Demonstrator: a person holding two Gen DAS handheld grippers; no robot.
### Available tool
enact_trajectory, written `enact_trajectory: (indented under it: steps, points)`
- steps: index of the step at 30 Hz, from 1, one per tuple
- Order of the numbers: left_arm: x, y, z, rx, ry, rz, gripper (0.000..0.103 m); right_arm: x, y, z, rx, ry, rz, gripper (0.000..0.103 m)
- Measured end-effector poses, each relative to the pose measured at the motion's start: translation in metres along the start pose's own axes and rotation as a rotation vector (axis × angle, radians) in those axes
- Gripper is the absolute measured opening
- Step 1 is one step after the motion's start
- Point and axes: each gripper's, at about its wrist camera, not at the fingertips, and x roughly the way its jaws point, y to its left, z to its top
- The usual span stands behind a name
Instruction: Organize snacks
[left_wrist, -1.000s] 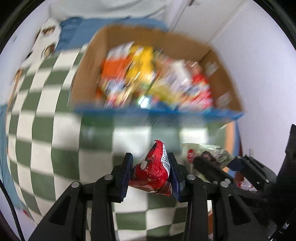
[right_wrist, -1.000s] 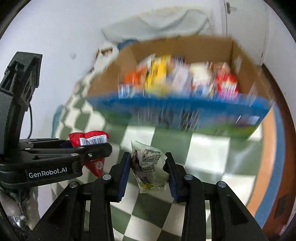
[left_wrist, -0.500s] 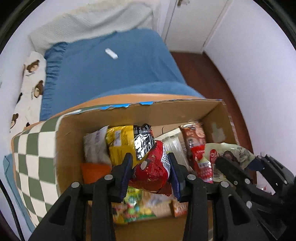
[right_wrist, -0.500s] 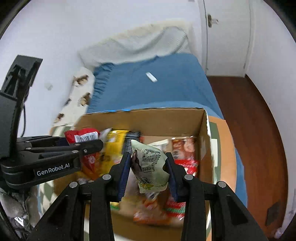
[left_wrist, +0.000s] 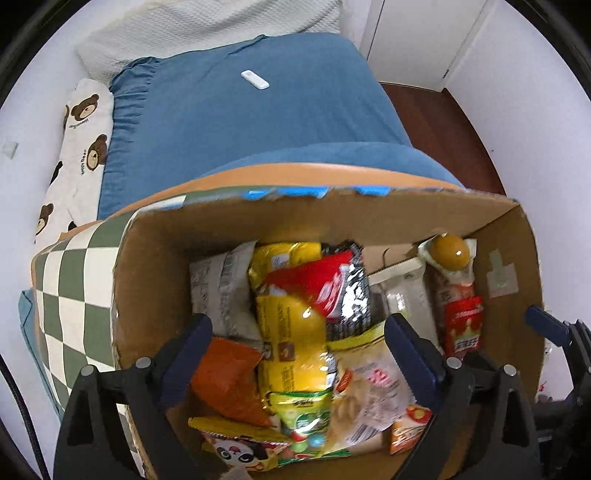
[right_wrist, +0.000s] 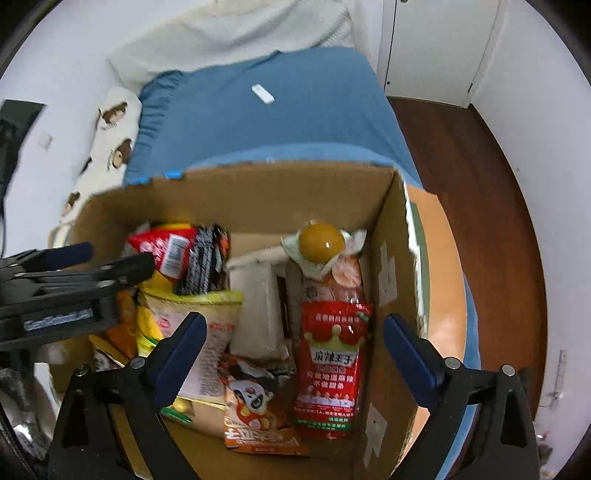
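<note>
An open cardboard box (left_wrist: 369, 210) (right_wrist: 258, 195) full of snack packets sits right under both grippers. My left gripper (left_wrist: 297, 328) hangs over the box's left half, its jaws opening, with nothing pinched between them. The red packet (left_wrist: 314, 284) (right_wrist: 166, 251) lies loose on the yellow packets (left_wrist: 291, 339) below it. My right gripper (right_wrist: 293, 326) hangs over the right half, jaws also opening and holding nothing. Under it lie a blurred pale packet (right_wrist: 255, 306), a tall red packet (right_wrist: 332, 362) and an egg snack (right_wrist: 321, 243). The left gripper (right_wrist: 110, 258) also shows side-on at that view's left edge.
The box stands on a green and white checked cloth (left_wrist: 70, 288) on a round-edged table (right_wrist: 443, 280). Beyond it is a bed with a blue cover (left_wrist: 251, 122), a small white device (left_wrist: 255, 79) and a bear-print pillow (left_wrist: 81, 129). Dark wooden floor (right_wrist: 480, 184) lies to the right.
Both grippers travelled from over the checked cloth to above the box, then opened. The red packet and the pale green-printed packet left the jaws and dropped in.
</note>
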Motion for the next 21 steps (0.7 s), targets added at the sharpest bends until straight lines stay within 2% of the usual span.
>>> enact_trajectory:
  steps: [12, 16, 21]
  points:
    - [-0.013, 0.020, -0.036, -0.042, -0.030, 0.011, 0.096, 0.011, 0.017, -0.022, -0.009, 0.009, -0.034, 0.100]
    - [-0.034, 0.022, -0.050, -0.053, -0.074, 0.019, 0.096, -0.002, 0.018, -0.031, -0.012, -0.015, -0.027, 0.100]
    - [-0.070, 0.024, -0.071, -0.062, -0.171, 0.033, 0.096, -0.031, 0.020, -0.049, -0.005, -0.070, -0.011, 0.100]
